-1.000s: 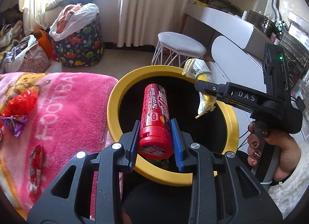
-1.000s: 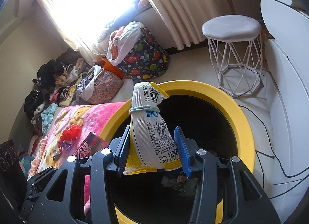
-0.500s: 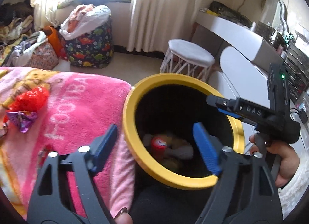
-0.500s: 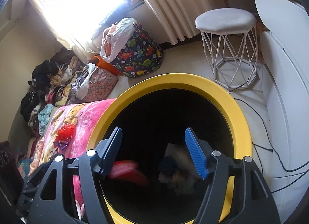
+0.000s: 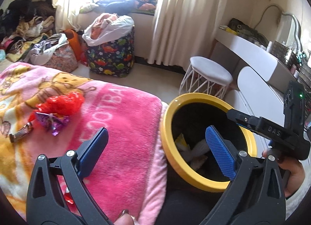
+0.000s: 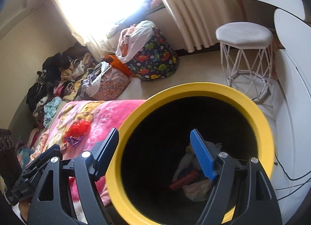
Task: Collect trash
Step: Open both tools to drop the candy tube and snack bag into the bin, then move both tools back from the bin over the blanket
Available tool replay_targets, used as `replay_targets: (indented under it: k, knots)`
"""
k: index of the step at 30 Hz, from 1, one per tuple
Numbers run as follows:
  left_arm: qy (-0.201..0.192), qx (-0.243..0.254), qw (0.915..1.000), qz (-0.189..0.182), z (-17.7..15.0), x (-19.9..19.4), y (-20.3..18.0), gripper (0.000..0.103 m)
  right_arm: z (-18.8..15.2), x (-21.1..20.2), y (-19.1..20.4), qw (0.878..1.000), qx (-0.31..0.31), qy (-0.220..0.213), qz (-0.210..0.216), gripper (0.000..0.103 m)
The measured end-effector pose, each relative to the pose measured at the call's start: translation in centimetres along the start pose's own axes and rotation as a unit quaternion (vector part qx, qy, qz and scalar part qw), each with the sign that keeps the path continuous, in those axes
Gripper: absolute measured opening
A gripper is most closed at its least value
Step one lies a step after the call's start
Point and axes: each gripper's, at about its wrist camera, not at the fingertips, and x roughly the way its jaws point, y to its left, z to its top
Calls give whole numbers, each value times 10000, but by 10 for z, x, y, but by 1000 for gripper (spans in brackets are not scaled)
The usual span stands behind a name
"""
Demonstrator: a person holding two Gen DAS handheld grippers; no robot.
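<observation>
A black bin with a yellow rim (image 5: 169,128) (image 6: 194,89) stands against the pink blanket (image 5: 120,120). Inside it lie a red tube (image 6: 182,179) and crumpled wrappers (image 6: 196,188). My left gripper (image 5: 157,147) straddles the blanket's edge and the bin's rim, its jaws opening with nothing between them. My right gripper (image 6: 153,141) hangs over the bin's left rim, its jaws also opening and empty. On the blanket lie a red crinkled wrapper (image 5: 62,102), a purple foil wrapper (image 5: 51,121) and a small brown one (image 5: 20,133).
A dinosaur-print hamper (image 5: 110,58) and heaps of clothes (image 5: 25,27) stand by the window. A white wire stool (image 5: 210,71) and a white desk (image 5: 252,54) are right of the bin. Cables (image 6: 287,174) run over the floor there.
Both grippers opened. The red tube left the left one and the snack bag left the right one; both now lie in the bin. The left gripper swung left toward the blanket.
</observation>
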Motion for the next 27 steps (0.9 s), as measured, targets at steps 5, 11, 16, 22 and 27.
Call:
replay_targets:
  k: [5,11,16,22,27]
  knots:
    - [-120,-109,9998,152,4,-8,16,92,-2,3,21,9997,-224,34,126,73]
    - [-249,-268,9989,303,7,-16,37,92,-6,6,45,9985,-475,46,281,73]
    - [-335,-419,9977,418,11,-22,57,92,-10,10,64,9970,-665,115,380,73]
    - [-420,-576,9961,523,13,-27,77,92,-17,19,85,9945,-901,250,466,73]
    - [-469,-710,9947,584,11,-31,90,92,-22,25,100,9920,-1081,353,553,73]
